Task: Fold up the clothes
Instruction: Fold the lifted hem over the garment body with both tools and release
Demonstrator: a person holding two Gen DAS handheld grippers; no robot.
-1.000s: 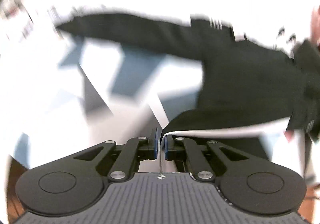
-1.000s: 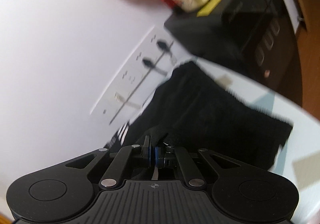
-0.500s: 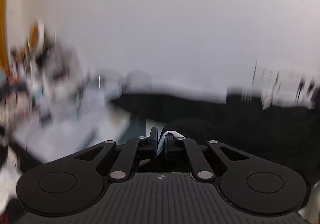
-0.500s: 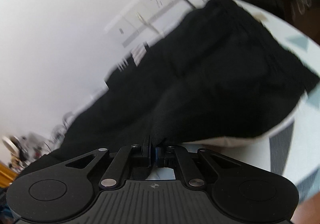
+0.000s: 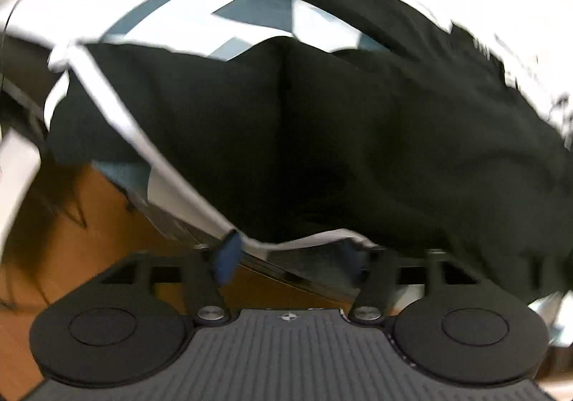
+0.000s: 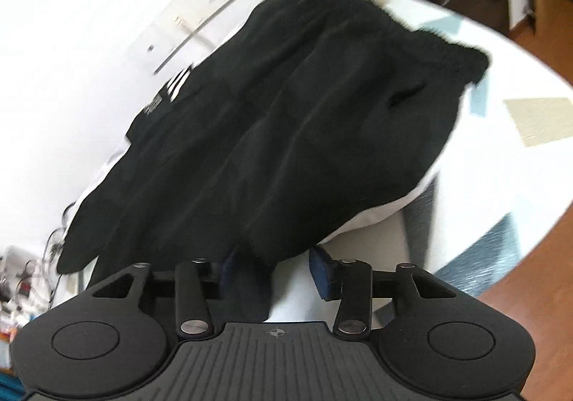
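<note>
We find both tools, left tool (image 5: 288, 252) and right tool (image 6: 274, 270), just opened, releasing soft, limp black trousers (image 6: 286, 114); regrip at hems.

Left gripper (image 5: 290, 254): tilted steeply downward, jaws standing wide apart, having just been opening; a white fabric edge runs between the fingers (image 5: 225, 256) without being pressed. Right gripper (image 6: 274, 266): angled downward, jaws partly apart, likewise just opening; black cloth hangs between its fingers (image 6: 322, 272), unclamped.
</note>
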